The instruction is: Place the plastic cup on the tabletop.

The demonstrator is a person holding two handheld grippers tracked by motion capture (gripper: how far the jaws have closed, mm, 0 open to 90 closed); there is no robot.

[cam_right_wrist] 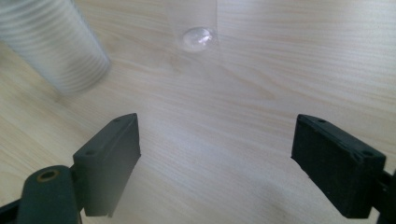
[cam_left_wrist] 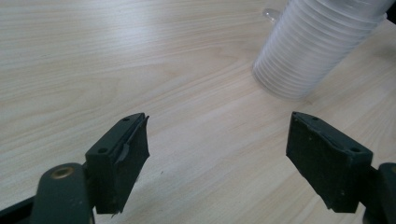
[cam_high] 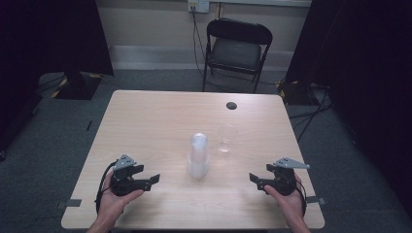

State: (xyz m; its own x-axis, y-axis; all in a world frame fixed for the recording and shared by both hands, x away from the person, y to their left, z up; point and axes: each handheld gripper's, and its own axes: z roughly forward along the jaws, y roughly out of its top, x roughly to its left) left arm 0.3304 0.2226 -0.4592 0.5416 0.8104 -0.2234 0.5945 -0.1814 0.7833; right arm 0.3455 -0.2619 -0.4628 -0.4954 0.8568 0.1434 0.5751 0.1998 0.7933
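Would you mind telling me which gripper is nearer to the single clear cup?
Right. The right gripper sits right of the single clear cup; the left gripper lies beyond the cup stack.

Black folding chair, perhaps a wall socket.

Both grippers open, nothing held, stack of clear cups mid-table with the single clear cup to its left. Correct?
Not quite: the single clear cup stands to the right of the stack of clear cups, as the high view shows. The rest holds: left gripper and right gripper have their jaws apart and hold nothing.
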